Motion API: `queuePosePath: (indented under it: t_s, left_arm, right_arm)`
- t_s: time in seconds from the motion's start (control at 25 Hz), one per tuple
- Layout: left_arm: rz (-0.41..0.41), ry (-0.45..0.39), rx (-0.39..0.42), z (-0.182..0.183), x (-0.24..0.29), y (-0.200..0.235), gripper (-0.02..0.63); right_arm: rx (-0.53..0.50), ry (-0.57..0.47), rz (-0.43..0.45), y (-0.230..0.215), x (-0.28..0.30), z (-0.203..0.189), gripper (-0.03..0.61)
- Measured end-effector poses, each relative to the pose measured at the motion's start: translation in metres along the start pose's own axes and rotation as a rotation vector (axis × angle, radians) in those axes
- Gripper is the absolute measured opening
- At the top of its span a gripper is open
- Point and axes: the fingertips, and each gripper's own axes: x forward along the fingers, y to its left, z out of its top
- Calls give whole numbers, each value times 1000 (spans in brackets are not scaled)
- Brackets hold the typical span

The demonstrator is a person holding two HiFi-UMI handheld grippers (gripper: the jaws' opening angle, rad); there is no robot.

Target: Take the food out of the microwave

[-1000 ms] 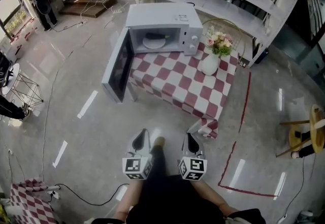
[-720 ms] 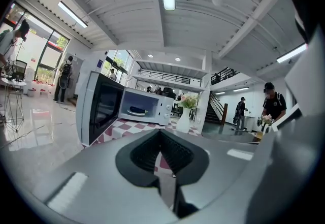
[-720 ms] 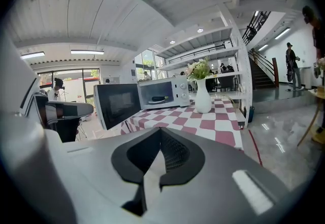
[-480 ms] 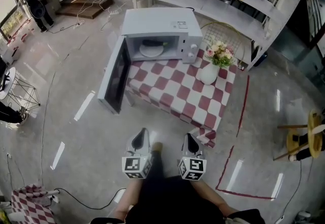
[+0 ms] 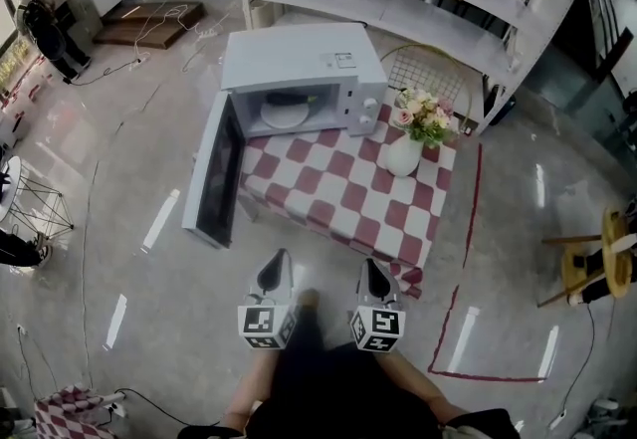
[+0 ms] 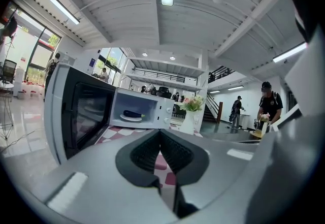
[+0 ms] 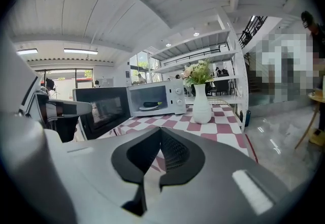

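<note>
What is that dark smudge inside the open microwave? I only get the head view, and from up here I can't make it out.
Observer: The left gripper view shows a long dark vegetable, perhaps an aubergine, lying on a white plate.
Operator: Is the left tool holding anything?
Observer: No. The left gripper has its jaws together with nothing between them.
Operator: And the other one?
Observer: The same. In its own view, the right gripper has its jaws together and empty.
</note>
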Motion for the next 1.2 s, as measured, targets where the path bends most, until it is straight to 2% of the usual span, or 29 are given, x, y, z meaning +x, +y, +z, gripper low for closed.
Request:
queuePosePath:
  t_s: [1.2]
  left_arm:
    - [-146,31,-34,14,110,36,8]
  right_arm:
    - [12,1,-79,1,101,23,2]
